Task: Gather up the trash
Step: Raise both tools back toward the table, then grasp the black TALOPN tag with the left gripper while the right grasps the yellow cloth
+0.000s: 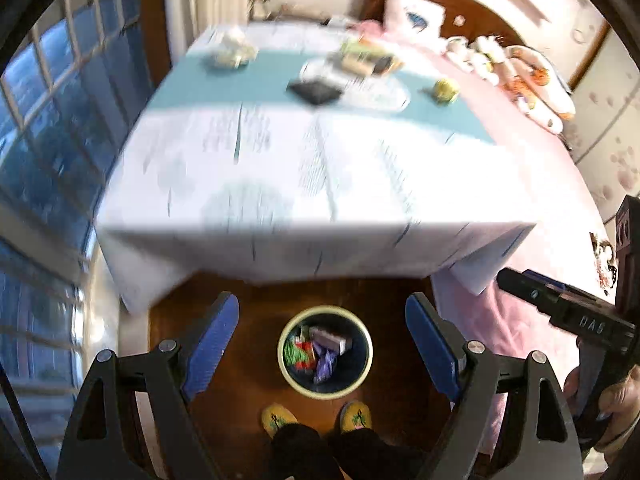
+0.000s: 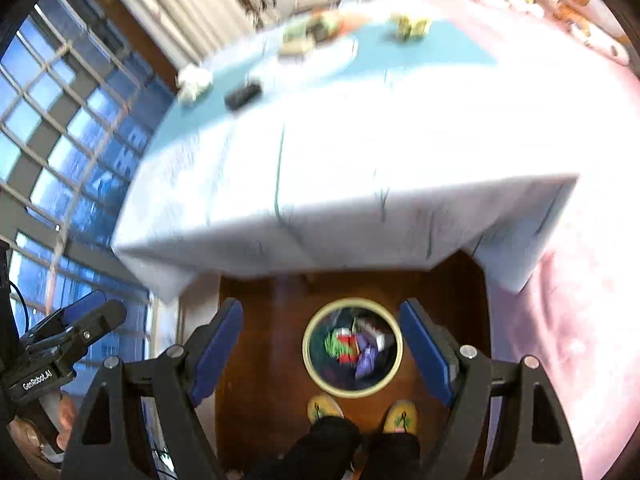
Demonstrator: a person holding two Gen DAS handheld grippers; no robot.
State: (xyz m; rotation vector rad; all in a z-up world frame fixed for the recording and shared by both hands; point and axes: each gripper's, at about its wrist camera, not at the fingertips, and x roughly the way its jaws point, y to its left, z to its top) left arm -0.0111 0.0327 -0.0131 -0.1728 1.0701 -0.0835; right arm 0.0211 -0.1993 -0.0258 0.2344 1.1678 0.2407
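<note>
Grippers, left and right, tilted down above bin, fingers spread wide, empty.

Bin on floor before table, wrappers inside; person's feet just behind bin

Daylight from window; motion blur, overexposed tablecloth.

Daylight floods through a gridded window beside a white-clothed table, dark wooden floor and pink-covered bed
</note>
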